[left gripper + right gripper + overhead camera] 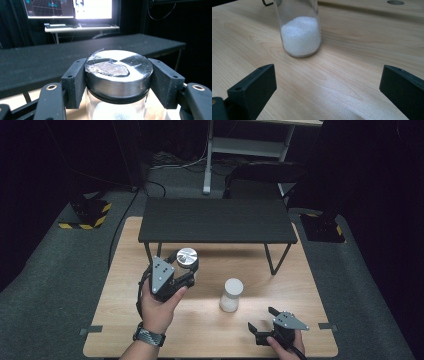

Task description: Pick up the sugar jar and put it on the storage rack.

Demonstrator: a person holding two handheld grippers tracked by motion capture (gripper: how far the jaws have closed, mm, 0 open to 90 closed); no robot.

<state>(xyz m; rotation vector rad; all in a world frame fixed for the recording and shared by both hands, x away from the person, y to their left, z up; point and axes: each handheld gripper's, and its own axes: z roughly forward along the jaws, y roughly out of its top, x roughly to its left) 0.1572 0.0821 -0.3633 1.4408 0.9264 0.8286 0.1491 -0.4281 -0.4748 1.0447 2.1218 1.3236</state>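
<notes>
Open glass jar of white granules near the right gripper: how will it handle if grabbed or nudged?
The glass jar is tall and narrow, so a nudge up high probably tips it. Smooth glass may slip between the fingers. With no lid, its white granules likely spill if tilted.

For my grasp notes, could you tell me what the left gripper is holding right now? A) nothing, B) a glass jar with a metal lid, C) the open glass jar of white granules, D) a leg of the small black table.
B: in the left gripper view the left gripper has both pads clamped on the jar with a metal lid, just at the lid.
</notes>
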